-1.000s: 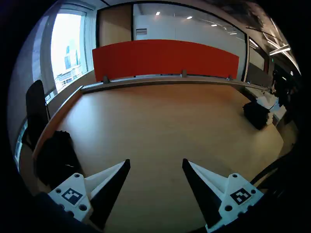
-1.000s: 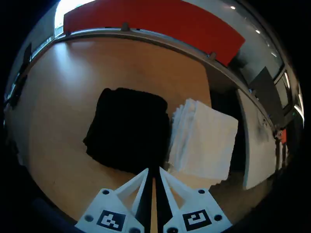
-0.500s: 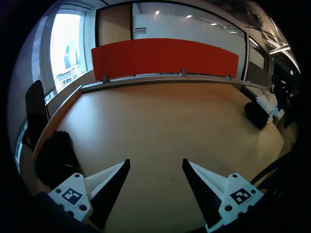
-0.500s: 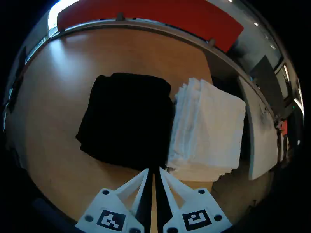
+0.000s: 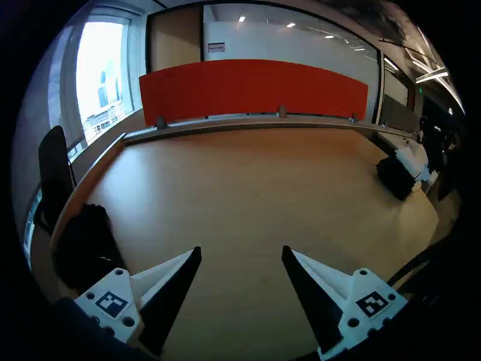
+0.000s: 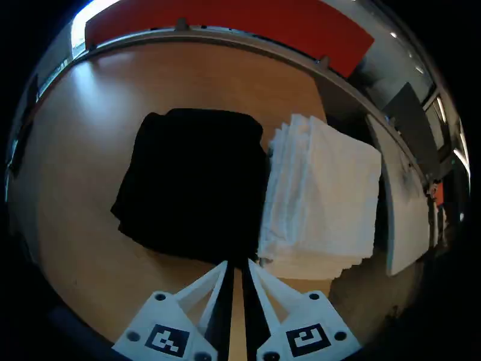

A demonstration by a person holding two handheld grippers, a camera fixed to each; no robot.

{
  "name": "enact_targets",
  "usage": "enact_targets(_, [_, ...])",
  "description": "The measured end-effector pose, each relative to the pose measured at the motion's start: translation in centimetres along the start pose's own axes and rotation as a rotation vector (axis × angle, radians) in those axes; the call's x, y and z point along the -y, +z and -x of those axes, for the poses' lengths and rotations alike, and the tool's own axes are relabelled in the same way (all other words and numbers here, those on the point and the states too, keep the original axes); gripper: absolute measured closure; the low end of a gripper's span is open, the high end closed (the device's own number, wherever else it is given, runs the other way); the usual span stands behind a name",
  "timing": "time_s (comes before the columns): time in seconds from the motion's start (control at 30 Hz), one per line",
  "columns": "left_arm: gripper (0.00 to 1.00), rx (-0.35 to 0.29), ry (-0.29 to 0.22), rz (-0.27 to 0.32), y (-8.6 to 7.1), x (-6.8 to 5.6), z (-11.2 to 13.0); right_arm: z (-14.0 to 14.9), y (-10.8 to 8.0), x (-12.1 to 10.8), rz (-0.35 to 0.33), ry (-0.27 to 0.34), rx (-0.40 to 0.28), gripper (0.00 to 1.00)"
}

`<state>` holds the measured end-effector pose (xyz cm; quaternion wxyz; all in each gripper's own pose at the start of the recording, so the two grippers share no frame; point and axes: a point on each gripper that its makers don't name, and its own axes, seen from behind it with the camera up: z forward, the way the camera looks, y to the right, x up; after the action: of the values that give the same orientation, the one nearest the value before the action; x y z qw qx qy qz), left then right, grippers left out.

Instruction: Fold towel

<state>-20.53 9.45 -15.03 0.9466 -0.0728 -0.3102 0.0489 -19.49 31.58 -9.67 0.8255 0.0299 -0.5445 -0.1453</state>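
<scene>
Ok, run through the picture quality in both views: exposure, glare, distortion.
Left gripper view: the window is blown out white, and the fisheye bows the red partition. Right gripper view: the black towel is crushed to flat black, no folds readable; the white towel stack keeps its layered edges; a pale sheen lies on the table at upper left.

In the right gripper view, two piles of folded towels lie side by side on the counter (image 6: 78, 150), touching. The left pile (image 6: 192, 186) is nearer the middle and the right pile (image 6: 324, 198) is at the counter's right edge. The right gripper (image 6: 237, 263) sits just before the seam between them. A panel (image 6: 240, 24) stands behind the far edge. In the left gripper view, both piles lie far right of the left gripper (image 5: 240, 249).
</scene>
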Motion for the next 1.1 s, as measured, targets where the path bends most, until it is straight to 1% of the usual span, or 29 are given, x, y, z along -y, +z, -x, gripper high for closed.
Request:
enact_targets(0.07, [0.0, 0.0, 0.0, 0.001, 0.0, -0.1, 0.0, 0.1, -0.1, 0.1, -0.001, 0.0, -0.002, 0.85])
enact_targets(0.13, [0.0, -0.001, 0.0, 0.003, 0.1, -0.1, 0.0, 0.1, -0.2, 0.3, -0.005, 0.002, -0.008, 0.77])
enact_targets(0.23, [0.0, -0.002, -0.001, 0.005, 0.1, -0.2, -0.1, 0.1, -0.5, 0.5, -0.009, 0.007, -0.02, 0.59])
enact_targets(0.33, [0.0, -0.005, 0.0, 0.007, 0.1, -0.3, -0.2, -0.1, -0.8, 1.0, -0.021, 0.018, -0.037, 0.35])
enact_targets(0.5, [0.0, -0.01, -0.001, 0.008, 0.1, -0.2, -0.3, -0.8, -1.1, 1.8, -0.042, 0.05, -0.069, 0.1])
enact_targets(0.57, [0.0, -0.011, -0.003, 0.008, 0.1, -0.2, -0.3, -1.0, -1.2, 2.0, -0.043, 0.061, -0.079, 0.07])
enact_targets(0.87, [0.0, -0.018, -0.008, 0.004, -0.1, 0.0, -0.4, -2.4, -1.8, 2.9, -0.06, 0.11, -0.136, 0.07])
enact_targets(1.1, [0.0, -0.025, -0.018, 0.0, -0.1, 0.1, -0.5, -4.2, -2.4, 3.7, -0.064, 0.166, -0.211, 0.07])
